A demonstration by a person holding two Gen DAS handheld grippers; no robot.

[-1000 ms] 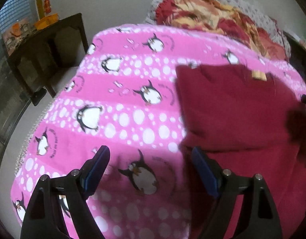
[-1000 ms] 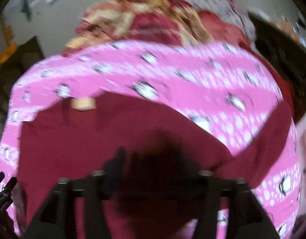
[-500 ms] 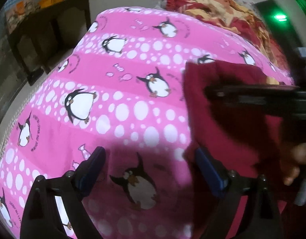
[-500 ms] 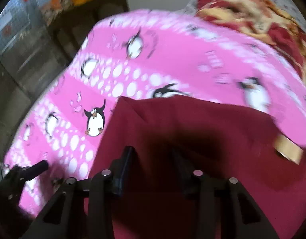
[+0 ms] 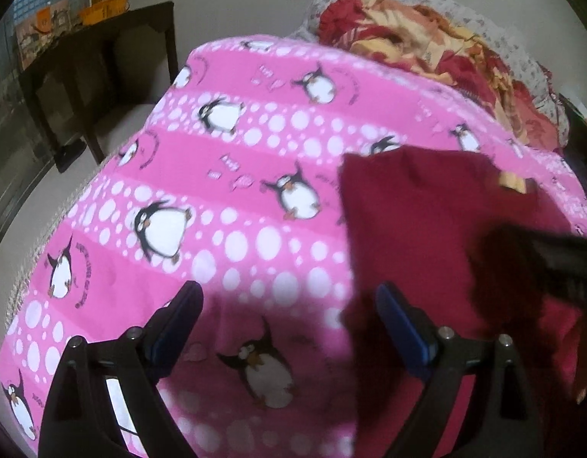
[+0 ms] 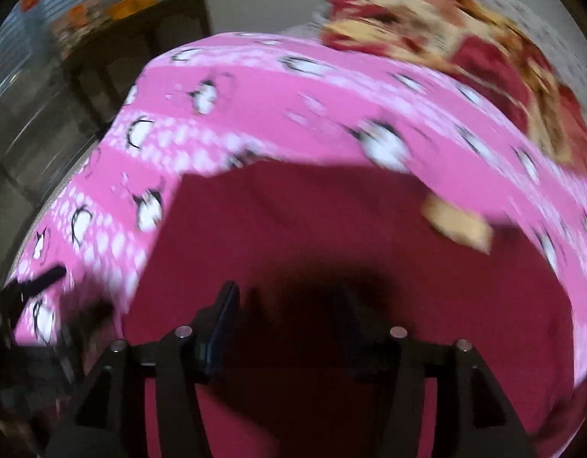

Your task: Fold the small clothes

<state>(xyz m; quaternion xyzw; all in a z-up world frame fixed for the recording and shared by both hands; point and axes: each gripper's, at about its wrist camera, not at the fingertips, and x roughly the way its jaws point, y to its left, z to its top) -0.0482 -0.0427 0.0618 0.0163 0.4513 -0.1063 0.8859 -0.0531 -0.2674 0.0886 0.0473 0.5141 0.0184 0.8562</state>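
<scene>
A dark red garment point(image 5: 415, 229) lies flat on the pink penguin blanket point(image 5: 224, 175), with a tan label point(image 5: 513, 183) near its far edge. My left gripper point(image 5: 286, 294) hovers open over the garment's left edge; its right finger is over red cloth, its left over blanket, and nothing is between them. My right gripper point(image 6: 291, 297) hangs low over the middle of the garment point(image 6: 293, 221), casting a dark shadow. Its jaws are opening and I see no cloth pinched between them. The label point(image 6: 457, 225) lies ahead to the right. The right gripper point(image 5: 553, 263) also shows at the left wrist view's right edge.
A dark wooden table point(image 5: 102, 49) with orange items stands beyond the bed's left side. A rumpled red and yellow floral quilt point(image 5: 427, 45) lies at the head of the bed. The blanket drops off at its left edge point(image 5: 45, 236). The left gripper point(image 6: 41, 282) shows at lower left.
The right gripper swept left across the garment, its jaws narrowing, then drew back right and lower with the jaws wider. The left gripper stayed almost where it was.
</scene>
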